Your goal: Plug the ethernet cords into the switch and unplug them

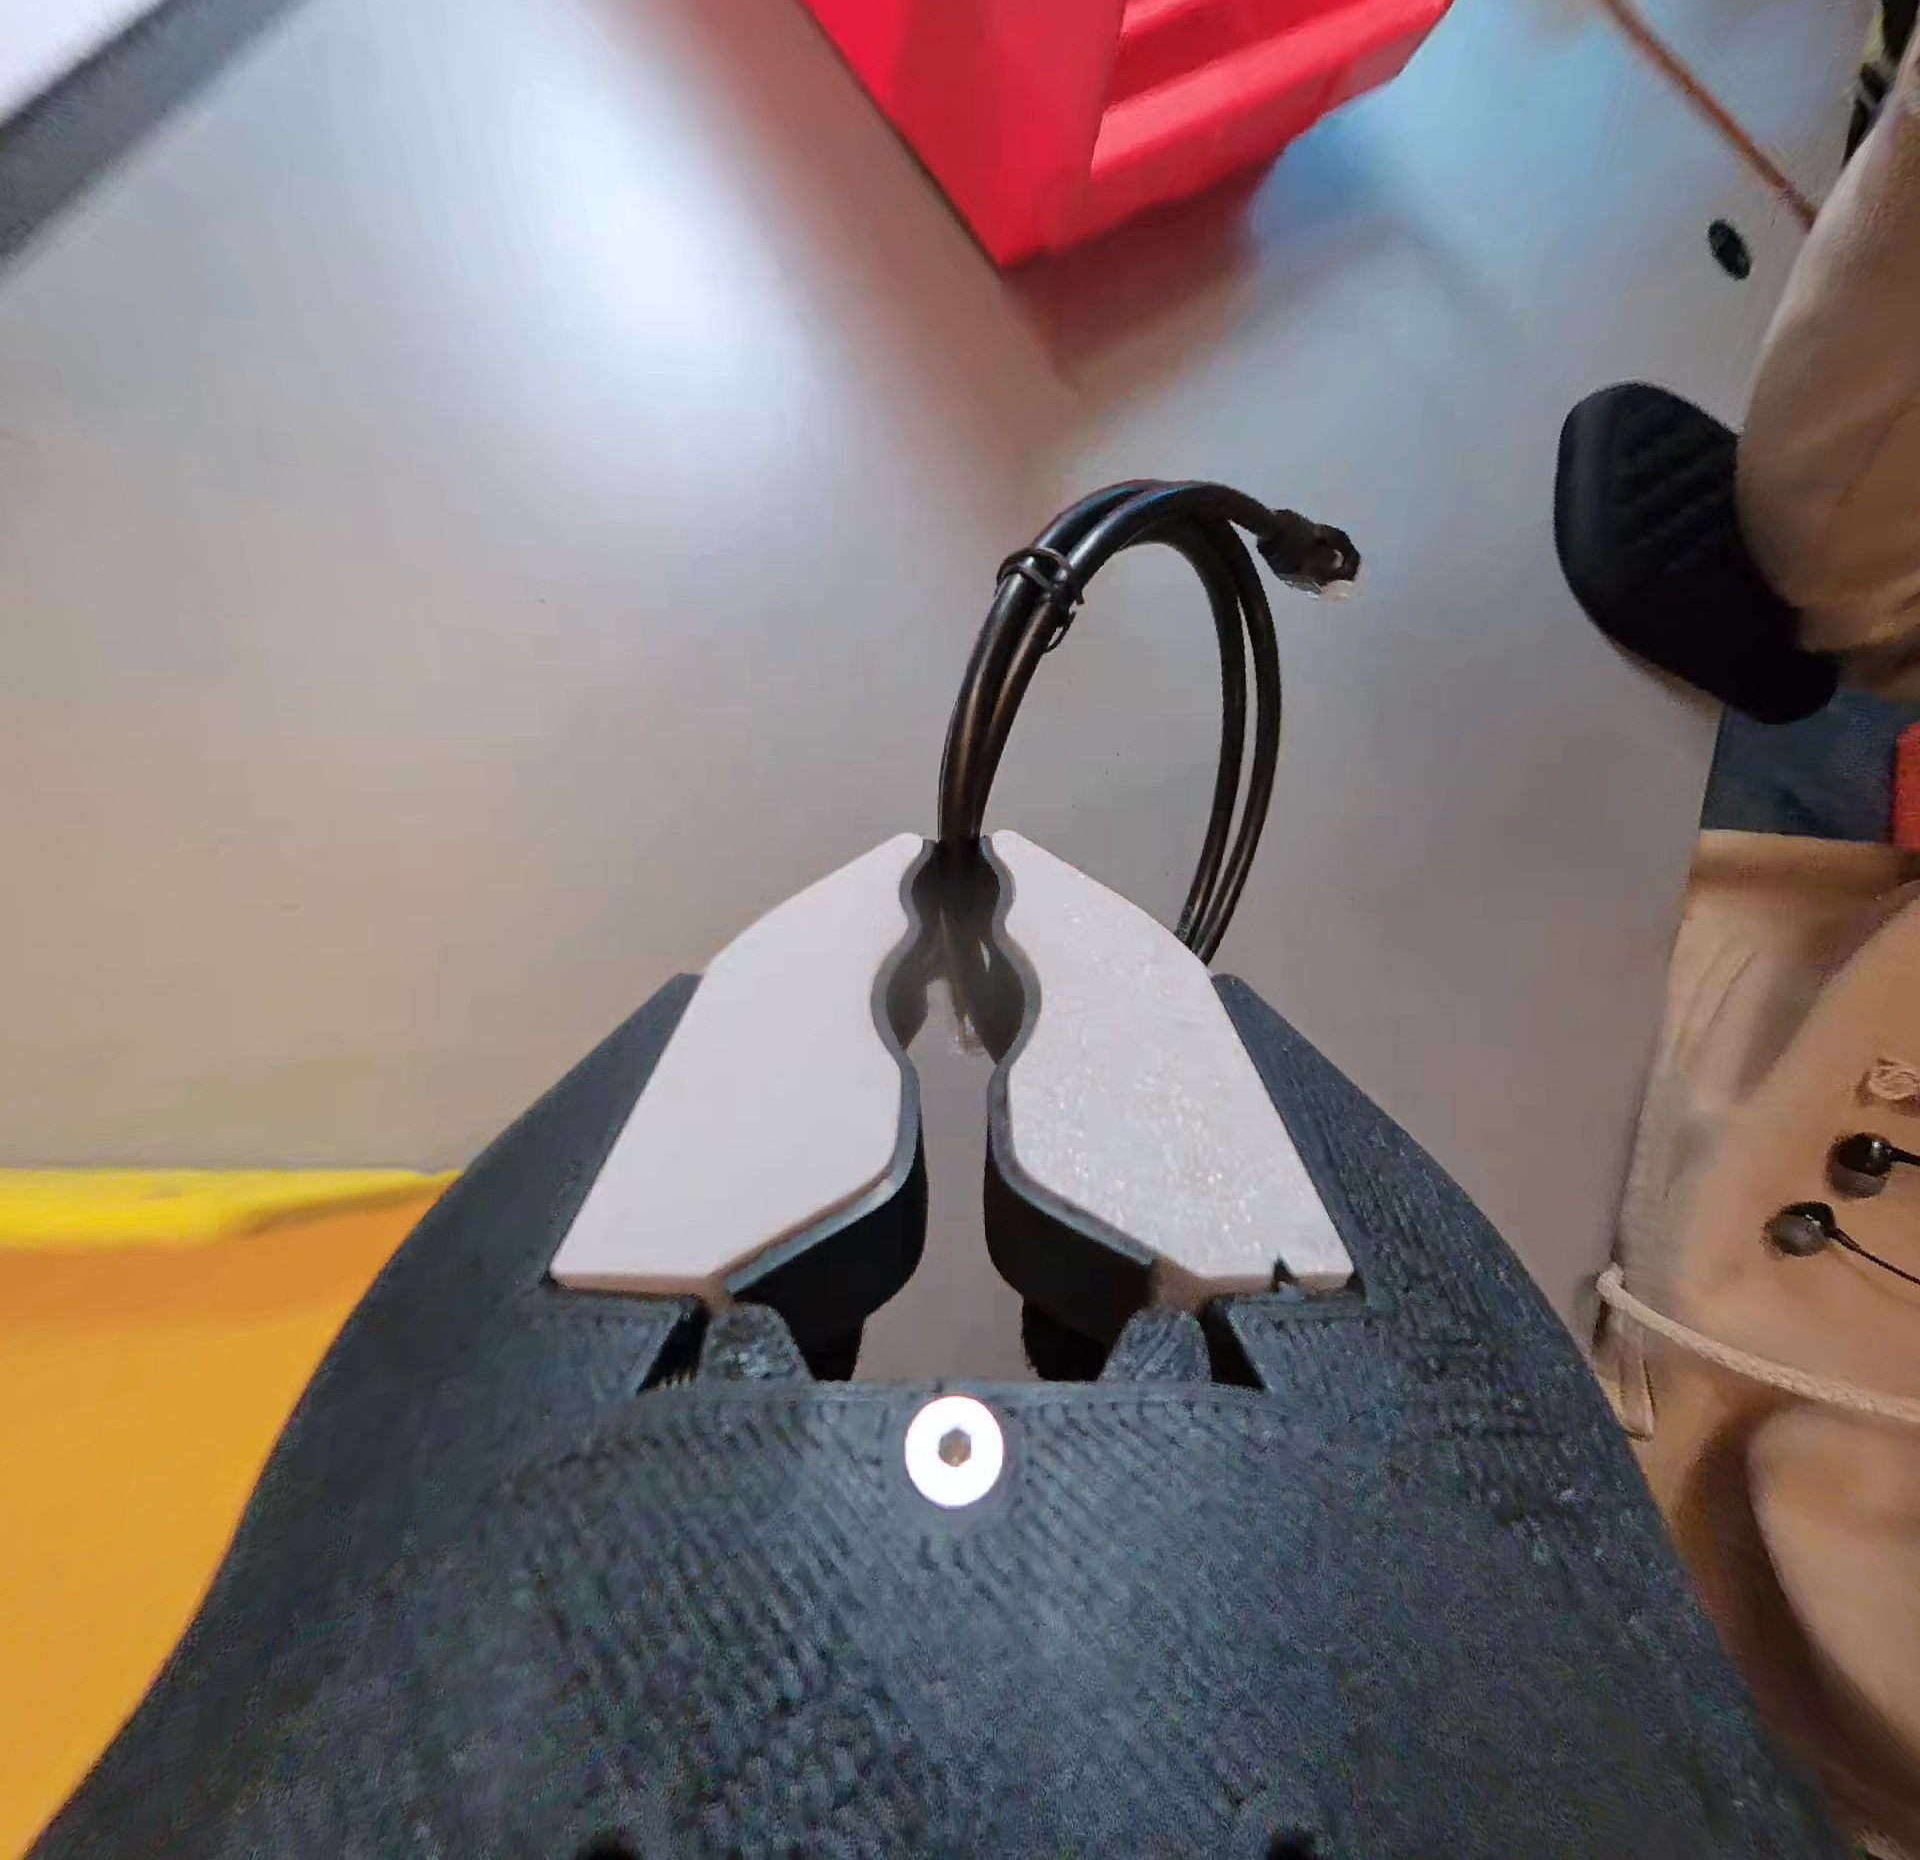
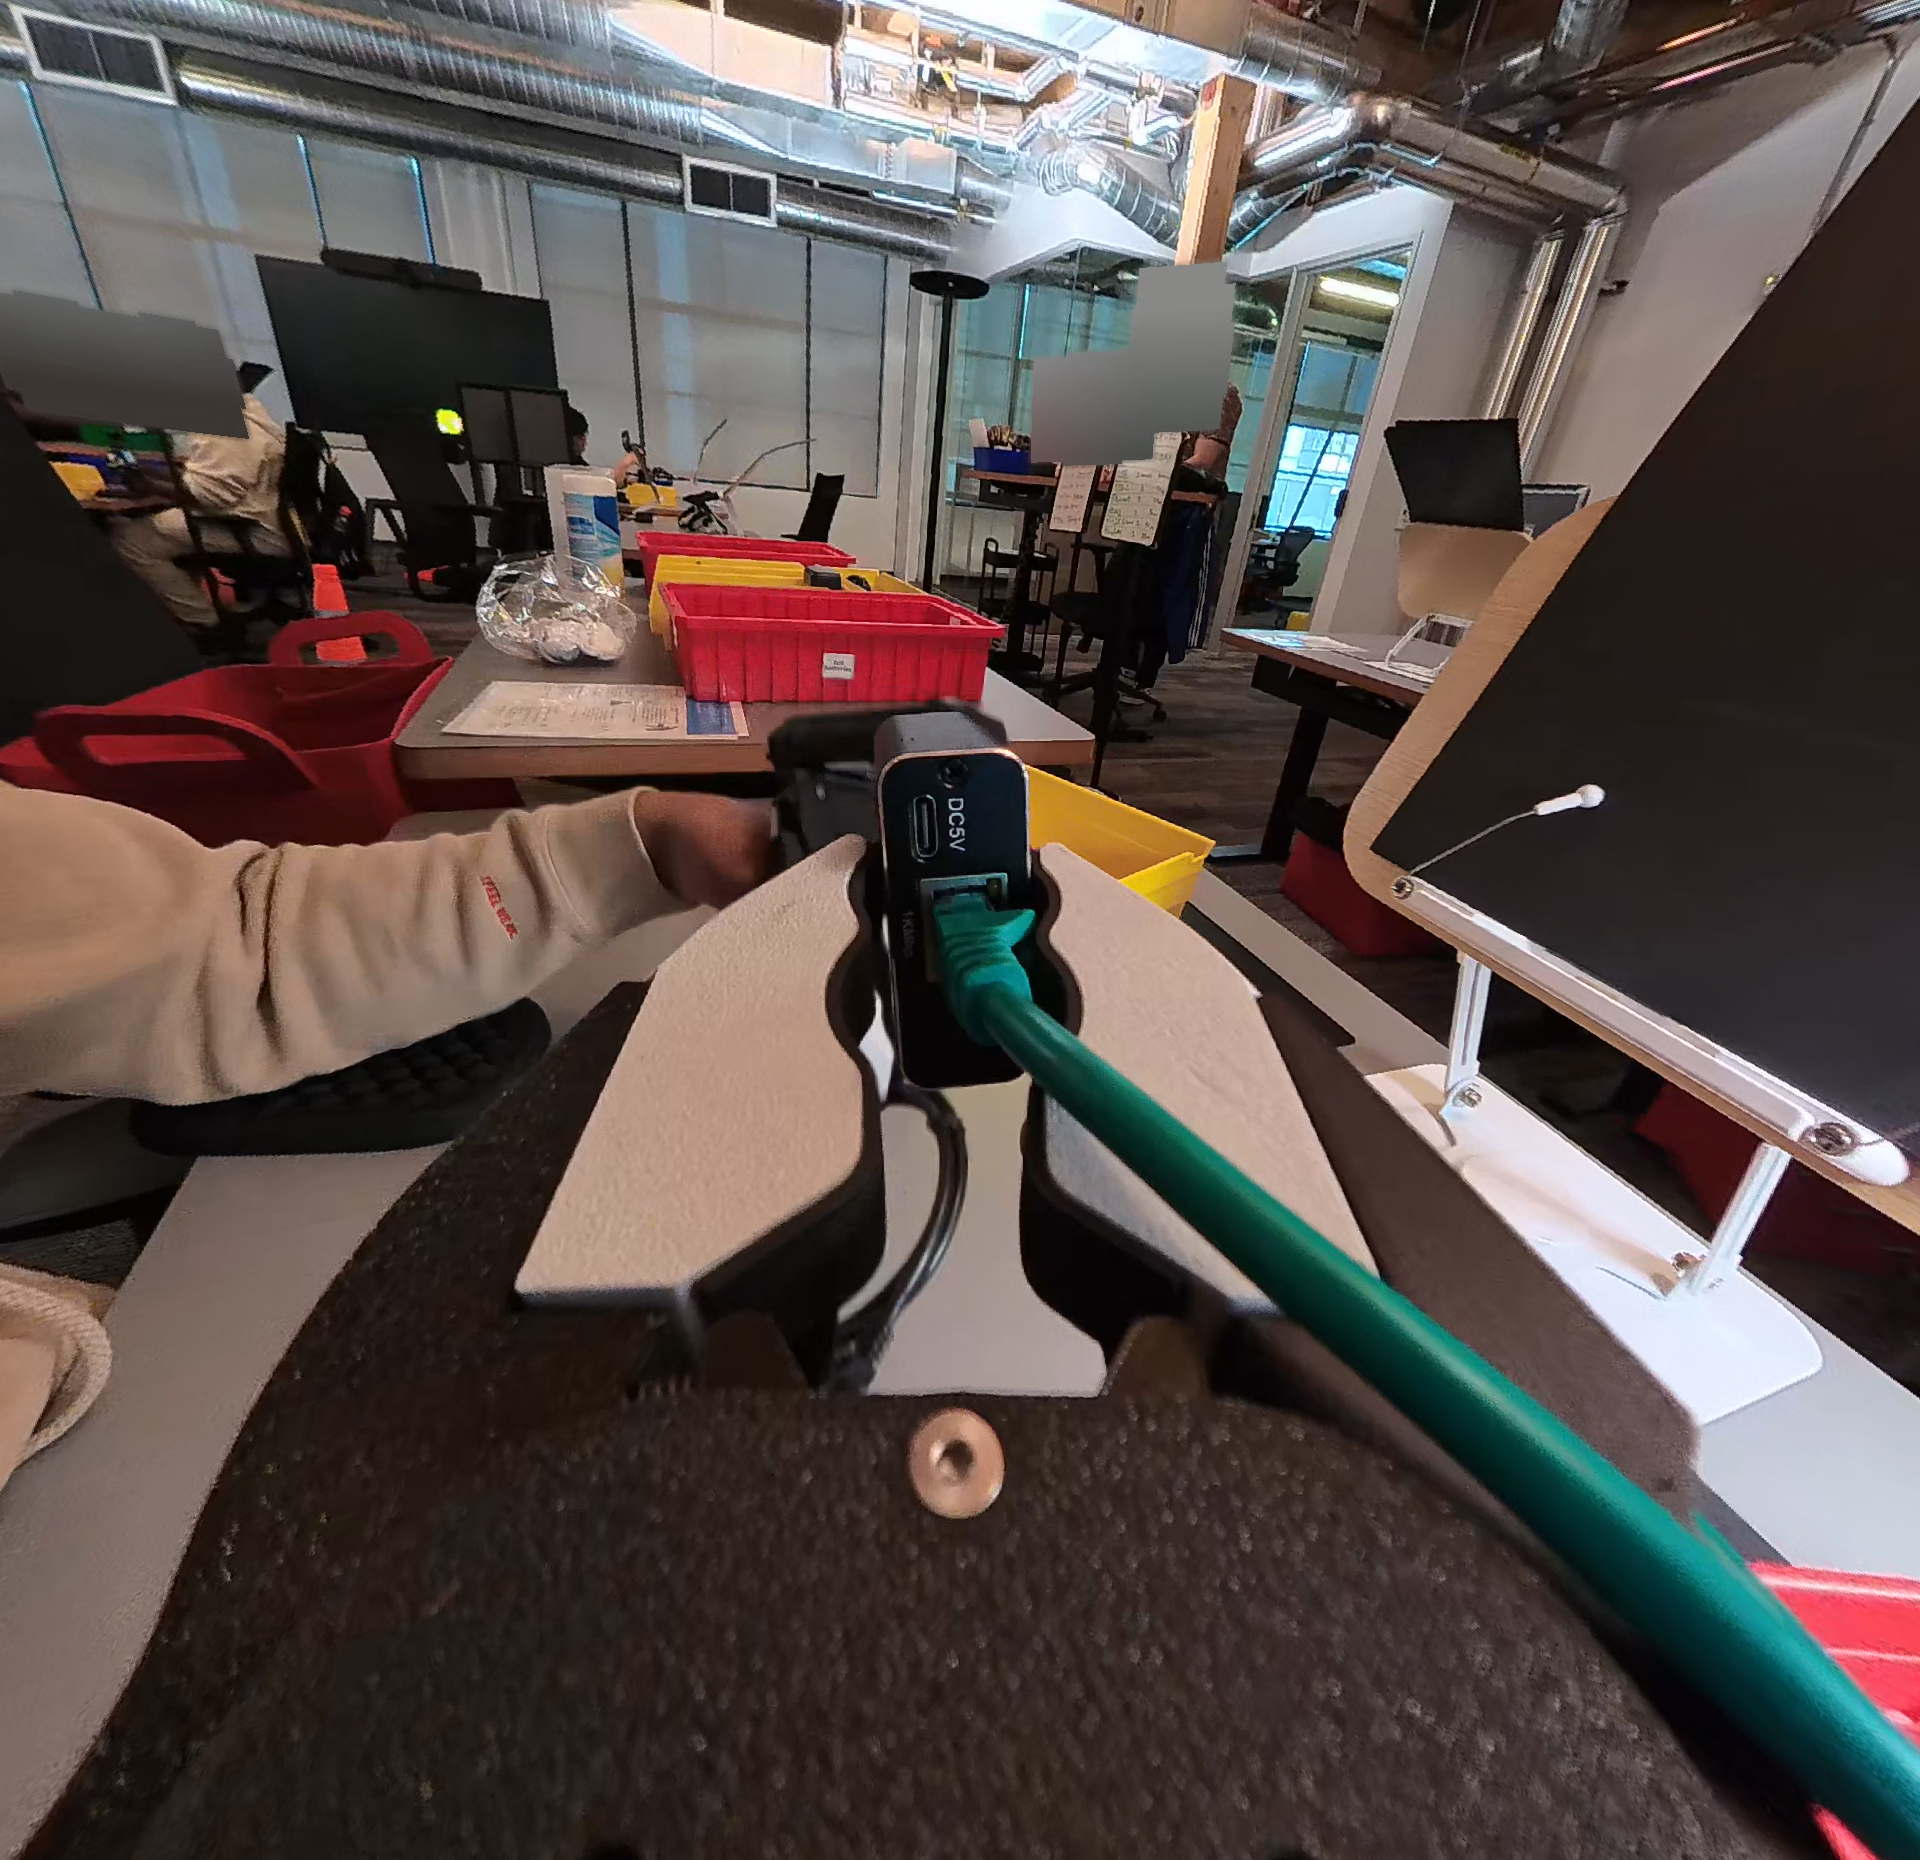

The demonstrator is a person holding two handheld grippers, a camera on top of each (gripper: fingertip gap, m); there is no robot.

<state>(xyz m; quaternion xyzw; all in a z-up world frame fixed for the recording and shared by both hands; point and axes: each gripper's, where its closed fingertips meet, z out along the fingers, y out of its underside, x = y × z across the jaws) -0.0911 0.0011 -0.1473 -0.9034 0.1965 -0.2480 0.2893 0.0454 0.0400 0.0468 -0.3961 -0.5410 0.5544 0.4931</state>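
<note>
Both grippers clamped: black cord left, switch right.
Only the right wrist view shows the right gripper (image 2: 951, 875) pinching the dark switch (image 2: 951, 854), green cord (image 2: 1143, 1114) plugged in; left gripper (image 1: 956, 854) grips the bundled black cord (image 1: 1122, 605) above the grey table (image 1: 416, 511); red bin (image 1: 1091, 85) beyond.

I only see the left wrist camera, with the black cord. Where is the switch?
Observer: The right gripper holds the switch between its fingers.
Operator: Is any cord plugged in?
Observer: Yes, a green ethernet cord sits in its port.
Operator: Where does the green cord go?
Observer: It runs back over the right gripper, toward the camera's lower right corner.
</note>
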